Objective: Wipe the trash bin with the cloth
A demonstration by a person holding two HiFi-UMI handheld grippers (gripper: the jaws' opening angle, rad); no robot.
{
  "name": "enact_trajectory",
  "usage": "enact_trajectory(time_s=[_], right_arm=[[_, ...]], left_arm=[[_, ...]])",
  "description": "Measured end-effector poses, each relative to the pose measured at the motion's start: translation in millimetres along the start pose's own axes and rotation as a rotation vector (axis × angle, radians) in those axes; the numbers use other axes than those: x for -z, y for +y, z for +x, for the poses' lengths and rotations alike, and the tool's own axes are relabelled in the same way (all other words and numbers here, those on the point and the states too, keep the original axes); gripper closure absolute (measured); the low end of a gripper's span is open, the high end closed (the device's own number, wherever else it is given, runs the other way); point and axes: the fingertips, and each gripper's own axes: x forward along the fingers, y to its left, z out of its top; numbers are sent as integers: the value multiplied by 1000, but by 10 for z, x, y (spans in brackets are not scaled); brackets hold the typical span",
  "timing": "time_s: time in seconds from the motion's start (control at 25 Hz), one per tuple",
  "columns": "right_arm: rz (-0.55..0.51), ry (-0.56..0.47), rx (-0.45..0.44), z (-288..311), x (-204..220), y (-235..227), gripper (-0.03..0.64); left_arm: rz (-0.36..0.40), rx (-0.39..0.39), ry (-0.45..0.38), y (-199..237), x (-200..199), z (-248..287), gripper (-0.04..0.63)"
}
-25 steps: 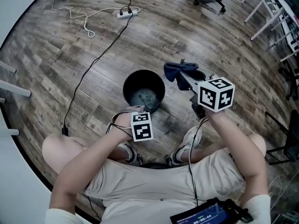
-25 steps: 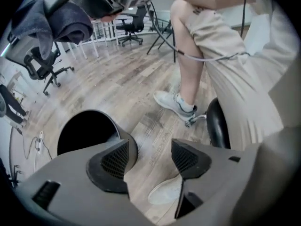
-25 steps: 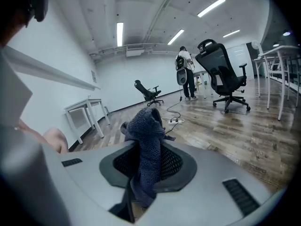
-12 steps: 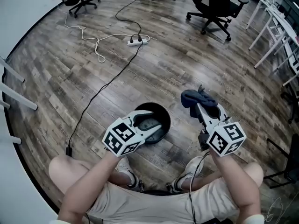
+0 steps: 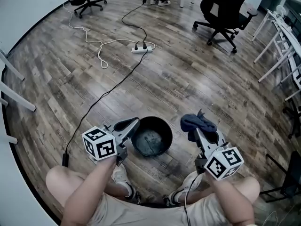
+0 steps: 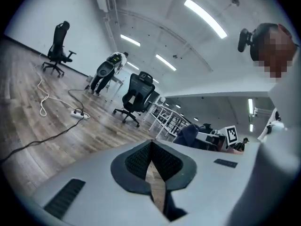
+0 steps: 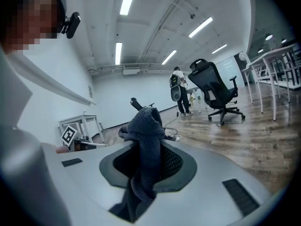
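Observation:
A small black trash bin (image 5: 151, 136) stands upright on the wood floor just in front of my feet. My left gripper (image 5: 135, 121) hangs above the floor at the bin's left rim, lifted clear of it; its jaws have just been closing and stand shut with nothing between them (image 6: 149, 155). My right gripper (image 5: 201, 127) is to the right of the bin, shut on a dark blue cloth (image 5: 196, 122). In the right gripper view the cloth (image 7: 146, 145) bunches up between the pads and hangs down in front of them.
A black cable (image 5: 101, 99) runs across the floor from a white power strip (image 5: 142, 48) to the left of the bin. Office chairs (image 5: 225, 9) stand at the back, white table frames (image 5: 284, 46) at the right. A person (image 6: 107, 71) bends over far off.
My left gripper has come up out of the bin, swung to its left side, rolled over and shut empty. My right gripper with the cloth has risen slightly.

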Motion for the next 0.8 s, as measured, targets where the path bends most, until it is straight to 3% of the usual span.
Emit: enact_trajectory(time_s=[0.12,0.52,0.68,0.8], right_arm=[[-23,40,-37,135,29,45,535],[44,43,-67,273,18,82,535],[81,40,-88,260,36,150,535],[56,38,-96,206,24,192,535]], left_arm=[[-33,11,-7,40,-12,54,584],[147,48,-6,-89,-121,24,586],[130,9,-29,-53,-147,-2,586],[153,43,-49,-205,-247,-4,586]])
